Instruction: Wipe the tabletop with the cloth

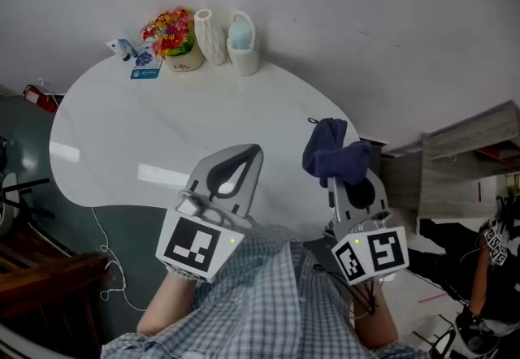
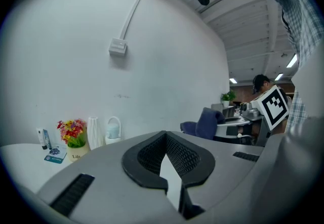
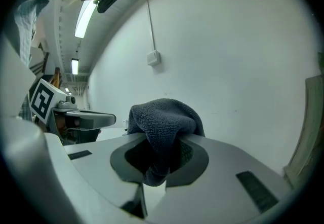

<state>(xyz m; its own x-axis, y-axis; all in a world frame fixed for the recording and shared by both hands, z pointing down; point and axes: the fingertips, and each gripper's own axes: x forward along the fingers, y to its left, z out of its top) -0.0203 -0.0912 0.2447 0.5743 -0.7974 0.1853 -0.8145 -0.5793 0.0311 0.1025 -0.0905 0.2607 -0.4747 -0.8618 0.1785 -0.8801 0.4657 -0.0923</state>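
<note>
A dark blue cloth is bunched up and pinched in my right gripper, which is shut on it above the right edge of the white tabletop. In the right gripper view the cloth bulges out over the jaws. My left gripper hovers over the table's near edge, shut with nothing between its jaws. From the left gripper view the cloth shows to the right, beside the right gripper's marker cube.
At the table's far edge, against the white wall, stand a pot of colourful flowers, a ribbed white vase and a white holder with a handle. Small blue cards lie left of them. A person is at the right, low.
</note>
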